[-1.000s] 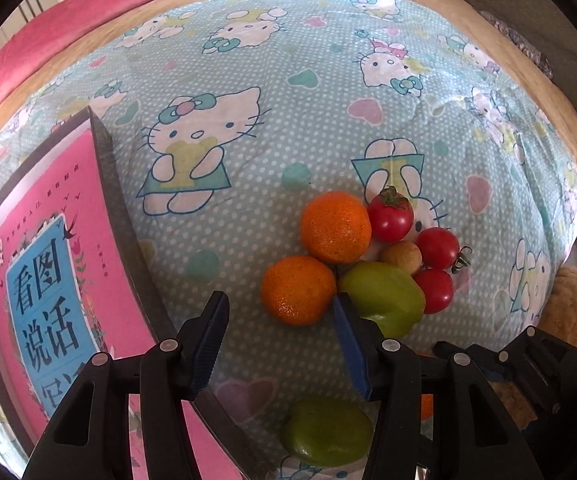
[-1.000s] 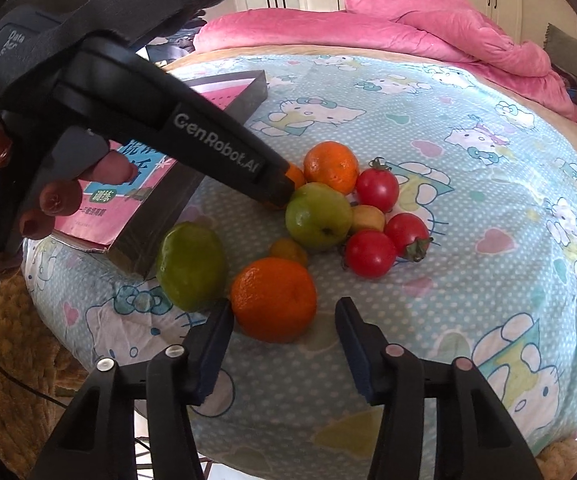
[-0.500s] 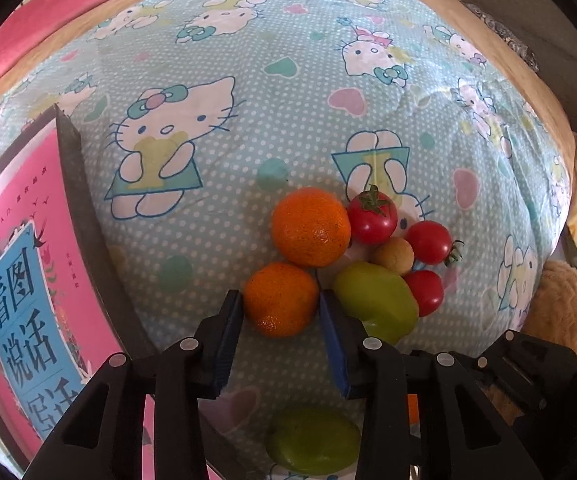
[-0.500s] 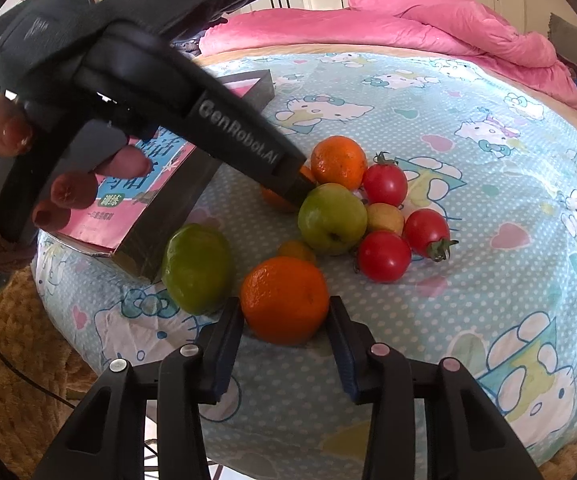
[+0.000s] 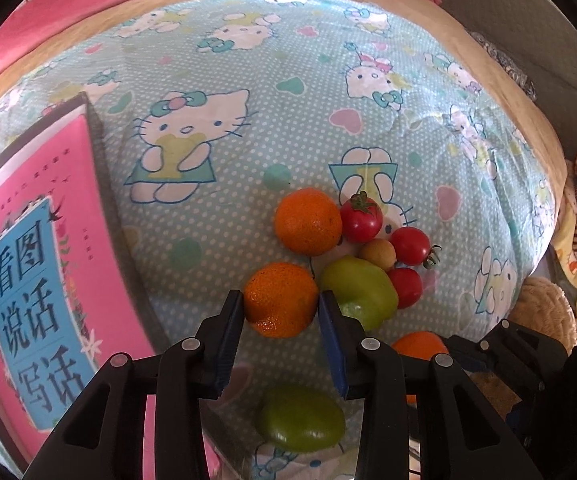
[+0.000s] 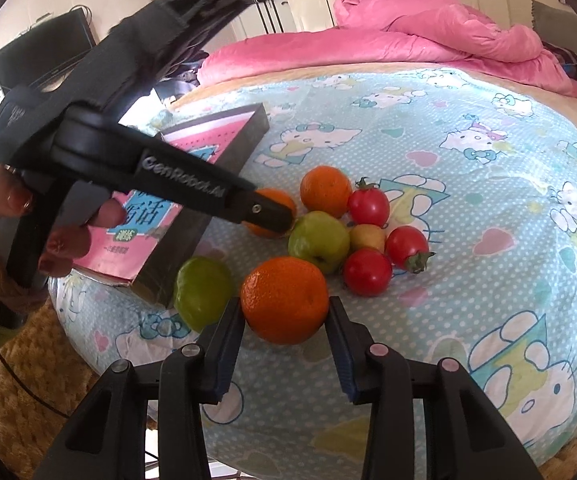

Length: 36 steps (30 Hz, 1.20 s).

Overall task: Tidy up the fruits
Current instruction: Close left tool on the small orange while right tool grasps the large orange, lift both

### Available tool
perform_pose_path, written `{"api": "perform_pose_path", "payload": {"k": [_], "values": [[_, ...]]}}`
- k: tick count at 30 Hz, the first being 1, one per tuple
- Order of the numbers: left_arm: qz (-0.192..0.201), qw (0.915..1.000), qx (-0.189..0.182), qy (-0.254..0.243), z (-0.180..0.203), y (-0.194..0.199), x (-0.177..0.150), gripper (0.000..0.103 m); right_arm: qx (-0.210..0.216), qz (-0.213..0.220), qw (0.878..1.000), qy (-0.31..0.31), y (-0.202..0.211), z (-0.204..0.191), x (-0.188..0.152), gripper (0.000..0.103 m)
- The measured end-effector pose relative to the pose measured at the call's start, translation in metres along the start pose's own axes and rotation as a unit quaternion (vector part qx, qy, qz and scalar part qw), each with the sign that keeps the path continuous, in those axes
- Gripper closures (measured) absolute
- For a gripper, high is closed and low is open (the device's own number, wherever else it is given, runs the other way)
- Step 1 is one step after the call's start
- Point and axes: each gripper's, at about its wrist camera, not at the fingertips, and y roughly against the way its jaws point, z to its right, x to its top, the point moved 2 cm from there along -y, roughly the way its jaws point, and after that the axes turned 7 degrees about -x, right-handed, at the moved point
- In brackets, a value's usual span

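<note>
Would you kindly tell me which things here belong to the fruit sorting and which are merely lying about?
Job: oranges, green fruits, tomatoes, small yellow fruit.
Lying about: pink book, pink duvet, woven mat.

Sheet [image 5: 248,92]: light blue with small white dots, white cartoon cats, and hearts in pink and green.
Oranges [image 6: 284,300]: bright orange with a shiny skin.
Tomatoes [image 6: 367,272]: deep red, with green stems.
Green fruits [image 6: 318,241]: yellow-green, one with a brownish mark near the stalk.
Small fruit [image 6: 366,237]: pale yellow-brown.
Book [image 5: 28,280]: pink cover with a blue panel and dark Chinese letters; the sides are dark grey.
Blanket [image 6: 428,28]: strong pink, plain.
Gripper bodies [image 6: 168,184]: black, with blue pads [image 6: 344,364] on the fingers.
Woven mat [image 6: 16,380]: tan.
</note>
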Motion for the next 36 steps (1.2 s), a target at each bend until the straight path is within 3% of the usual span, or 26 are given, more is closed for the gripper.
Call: {"api": "perform_pose_path", "payload": {"k": [8, 12, 19, 36], "values": [[0.044, 0.9979, -0.011, 0.046, -0.01, 0.035, -0.016, 0.064, -0.003, 0.025, 1.0, -0.003, 0.017, 0.001, -0.001, 0.061], [0.068, 0.9959, 0.018, 0.057, -0.017, 0.054, -0.028, 0.064, -0.007, 0.032, 0.999, 0.007, 0.023, -0.006, -0.004, 0.061], [0.094, 0.9909, 0.032, 0.091, -0.038, 0.081, -0.048, 0.064, -0.004, 0.042, 0.999, 0.026, 0.029, -0.023, 0.0, 0.061], [0.128, 0.9759, 0.056, 0.167, -0.099, 0.12, -0.095, 0.064, 0.058, 0.048, 0.992, 0.098, 0.031, -0.106, 0.017, 0.061]]}}
